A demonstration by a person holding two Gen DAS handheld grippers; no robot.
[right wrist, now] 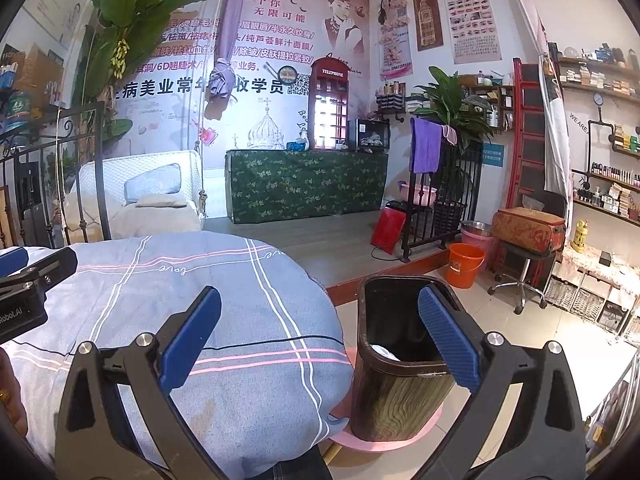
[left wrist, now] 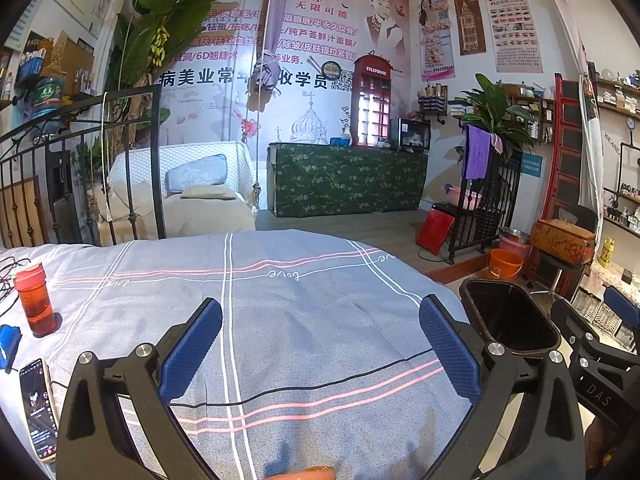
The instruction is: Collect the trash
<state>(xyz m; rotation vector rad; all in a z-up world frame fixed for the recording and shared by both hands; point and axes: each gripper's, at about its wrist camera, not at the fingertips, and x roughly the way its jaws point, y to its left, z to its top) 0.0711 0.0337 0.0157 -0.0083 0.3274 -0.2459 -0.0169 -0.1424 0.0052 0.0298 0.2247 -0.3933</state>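
Counted beside the bed: one trash bin, with one white scrap inside. On the bed: one red bottle, one phone. Two tools, left and right.

Ahead of you the table fills the middle of the left wrist view. On it at 9 o'clock stands a bottle, and a phone lies at 8 o'clock, nearer you. Off the table's edge at 3 o'clock a bin stands on the floor, with a bucket behind it at 2 o'clock.
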